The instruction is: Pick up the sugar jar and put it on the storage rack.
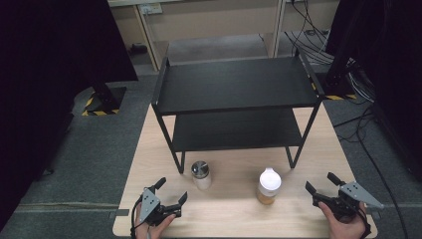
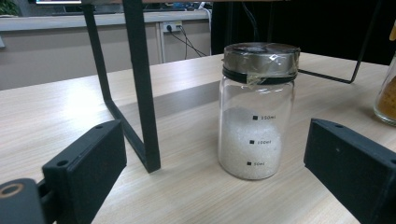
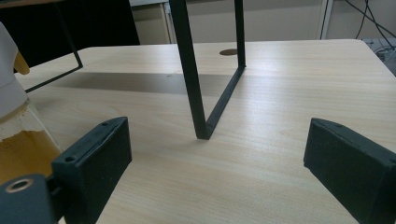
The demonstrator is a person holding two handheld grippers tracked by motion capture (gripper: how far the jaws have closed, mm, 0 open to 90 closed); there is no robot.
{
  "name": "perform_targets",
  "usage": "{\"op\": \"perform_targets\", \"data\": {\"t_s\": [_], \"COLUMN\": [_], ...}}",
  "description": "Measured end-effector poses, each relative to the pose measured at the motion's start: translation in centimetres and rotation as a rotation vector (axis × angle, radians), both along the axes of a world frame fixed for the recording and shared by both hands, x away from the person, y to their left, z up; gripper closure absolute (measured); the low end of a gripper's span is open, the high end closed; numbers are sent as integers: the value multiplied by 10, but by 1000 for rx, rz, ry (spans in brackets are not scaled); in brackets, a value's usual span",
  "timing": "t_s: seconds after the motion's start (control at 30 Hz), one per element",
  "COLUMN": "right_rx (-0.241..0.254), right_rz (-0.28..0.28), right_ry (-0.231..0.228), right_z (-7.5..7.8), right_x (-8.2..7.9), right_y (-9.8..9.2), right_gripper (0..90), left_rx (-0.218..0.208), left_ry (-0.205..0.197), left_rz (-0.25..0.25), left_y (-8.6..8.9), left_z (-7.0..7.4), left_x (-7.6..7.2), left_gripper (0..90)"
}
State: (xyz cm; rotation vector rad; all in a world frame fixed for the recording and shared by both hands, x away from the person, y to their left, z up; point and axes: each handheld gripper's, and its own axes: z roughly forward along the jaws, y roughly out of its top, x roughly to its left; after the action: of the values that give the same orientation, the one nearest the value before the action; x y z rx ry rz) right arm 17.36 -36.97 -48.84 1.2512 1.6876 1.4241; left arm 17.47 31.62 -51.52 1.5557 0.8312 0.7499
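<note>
Glass jar with white granules [image 2: 257, 112] upright on wooden table [image 1: 234, 209], metal lid taped down, just in front of rack's near-left leg [image 2: 142, 88]; printed volume marks on the glass, contents filling roughly the lower half. Seen from above, same jar [image 1: 201, 175] a little ahead and right of left gripper [image 1: 171, 191], apart, not touched. Left gripper jaws spread wide, nothing between them, jar framed in the gap in the left gripper view; probably lined up for a side grasp on the body below the lid. Second jar, white cap, amber-brown contents [image 1: 269, 186], upright further right, near the table's front; edge of it visible at far left in the right gripper view [image 3: 18, 140]. Right gripper [image 1: 322, 185] right of that jar, well short of it, jaws also wide apart and empty, aimed more at rack's right leg [image 3: 194, 79] than at the jar, so needs a turn inward before closing. Black two-tier rack [image 1: 236, 84] behind both jars, both shelves bare; likely the destination, jars set out in front within easy reach of each hand. Hands low at the near table edge, cables trailing. Judgement: pre-grasp stage, nothing lifted yet. Risk: rack leg close beside white-granule jar, outer jaw could clip it on approach.
</note>
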Motion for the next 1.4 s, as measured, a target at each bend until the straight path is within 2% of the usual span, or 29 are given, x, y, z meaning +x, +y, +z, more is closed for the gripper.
{"op": "perform_targets", "data": {"t_s": [0.1, 1.03, 1.2, 1.4], "right_rx": [11, 7, 4, 4], "right_rz": [-1, 8, 11, 14], "right_ry": [5, 6, 7, 7], "right_z": [0, 0, 1, 1], "right_x": [1, 2, 2, 3], "right_y": [-1, -1, -1, -1], "right_gripper": [75, 73, 72, 71], "left_rx": [7, 38, 30, 40], "left_ry": [-1, 8, 17, 35], "left_rz": [-8, -83, -84, -78], "left_y": [-3, -41, -47, -54], "left_z": [1, 5, 6, 9], "left_x": [3, 37, 44, 51], "left_gripper": [53, 60, 74, 113]}}
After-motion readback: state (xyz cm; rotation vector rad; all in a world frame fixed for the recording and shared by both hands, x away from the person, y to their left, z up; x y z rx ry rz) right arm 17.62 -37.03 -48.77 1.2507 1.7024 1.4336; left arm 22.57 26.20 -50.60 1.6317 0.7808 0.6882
